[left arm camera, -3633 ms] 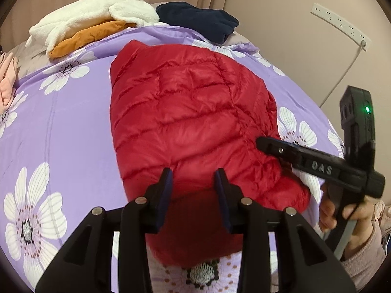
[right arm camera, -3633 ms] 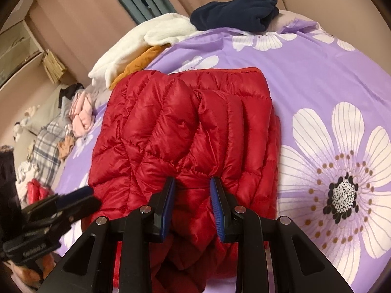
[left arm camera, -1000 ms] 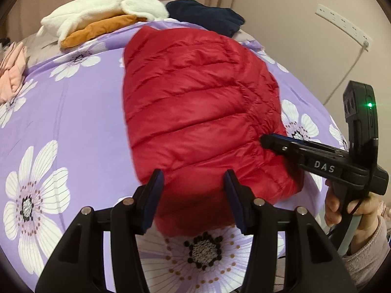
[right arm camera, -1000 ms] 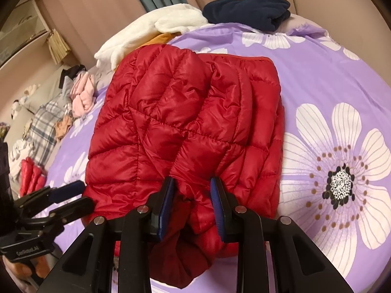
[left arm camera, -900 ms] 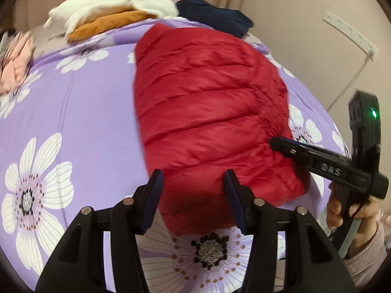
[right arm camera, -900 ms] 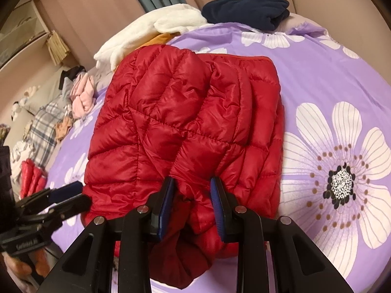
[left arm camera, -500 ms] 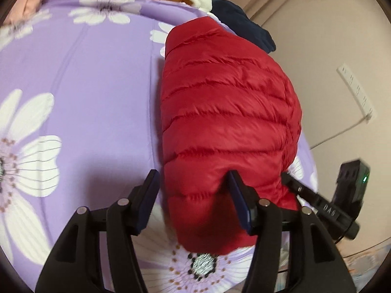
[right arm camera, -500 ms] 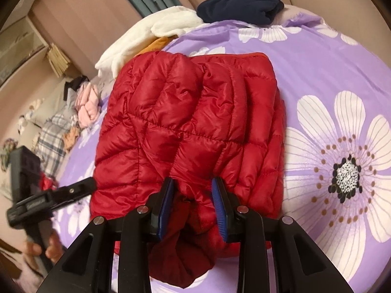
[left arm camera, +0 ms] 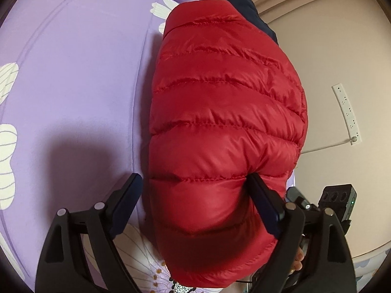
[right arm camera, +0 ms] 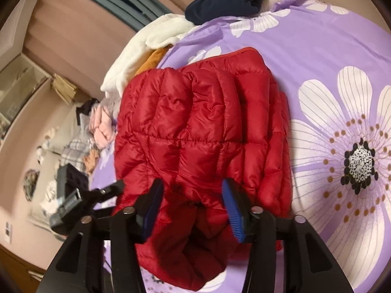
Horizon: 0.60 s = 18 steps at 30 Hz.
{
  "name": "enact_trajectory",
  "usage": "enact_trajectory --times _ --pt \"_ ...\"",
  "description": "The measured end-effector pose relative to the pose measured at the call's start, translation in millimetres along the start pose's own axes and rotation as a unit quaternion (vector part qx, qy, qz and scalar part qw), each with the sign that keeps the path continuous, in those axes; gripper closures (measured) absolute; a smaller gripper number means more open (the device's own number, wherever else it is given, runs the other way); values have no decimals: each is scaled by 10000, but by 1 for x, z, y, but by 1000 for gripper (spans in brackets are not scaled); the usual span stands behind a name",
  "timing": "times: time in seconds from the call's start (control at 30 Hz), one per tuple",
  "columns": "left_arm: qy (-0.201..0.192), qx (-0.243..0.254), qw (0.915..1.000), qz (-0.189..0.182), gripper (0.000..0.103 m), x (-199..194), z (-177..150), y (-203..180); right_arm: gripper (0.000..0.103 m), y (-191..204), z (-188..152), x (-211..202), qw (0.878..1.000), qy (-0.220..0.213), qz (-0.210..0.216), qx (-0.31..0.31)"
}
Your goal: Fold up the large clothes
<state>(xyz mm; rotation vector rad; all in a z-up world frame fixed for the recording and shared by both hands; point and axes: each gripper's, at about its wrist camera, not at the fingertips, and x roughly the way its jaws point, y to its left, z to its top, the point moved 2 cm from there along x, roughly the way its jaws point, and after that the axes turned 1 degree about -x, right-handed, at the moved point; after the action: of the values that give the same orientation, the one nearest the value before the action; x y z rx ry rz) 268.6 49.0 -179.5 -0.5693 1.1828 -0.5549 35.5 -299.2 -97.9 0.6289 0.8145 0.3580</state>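
Left gripper (left arm camera: 193,188) jaws opening, straddling the red down jacket (left arm camera: 224,127), folded on the purple bedspread (left arm camera: 78,78). Right gripper (right arm camera: 193,193) jaws opening over its near hem. Clear both without dragging the 2 layers.

Left tongs (left arm camera: 193,200) at bottom centre of the left wrist view, jaws wide and opening, red fabric between them, right pad dented into it. Right tongs (right arm camera: 193,202) at bottom centre of the right wrist view, jaws opening, fabric between, pads not clearly pressing. Fingers (left arm camera: 297,260) show lower right.
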Motion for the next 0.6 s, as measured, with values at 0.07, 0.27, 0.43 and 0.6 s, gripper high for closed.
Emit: enact_trajectory --times 0.07,0.27,0.43,0.6 --pt "20 12 10000 7 15 0 1 0 43 2 -2 -4 9999 -90 -34 60" --pt "54 116 9999 38 15 0 5 -2 11 -2 5 -14 9977 -440 -20 507" --pt "91 143 9999 7 15 -1 8 -2 1 -24 3 -17 9940 -470 21 991" --pt "114 151 9998 4 15 -1 9 -2 1 -47 -2 -11 9892 -191 240 1435"
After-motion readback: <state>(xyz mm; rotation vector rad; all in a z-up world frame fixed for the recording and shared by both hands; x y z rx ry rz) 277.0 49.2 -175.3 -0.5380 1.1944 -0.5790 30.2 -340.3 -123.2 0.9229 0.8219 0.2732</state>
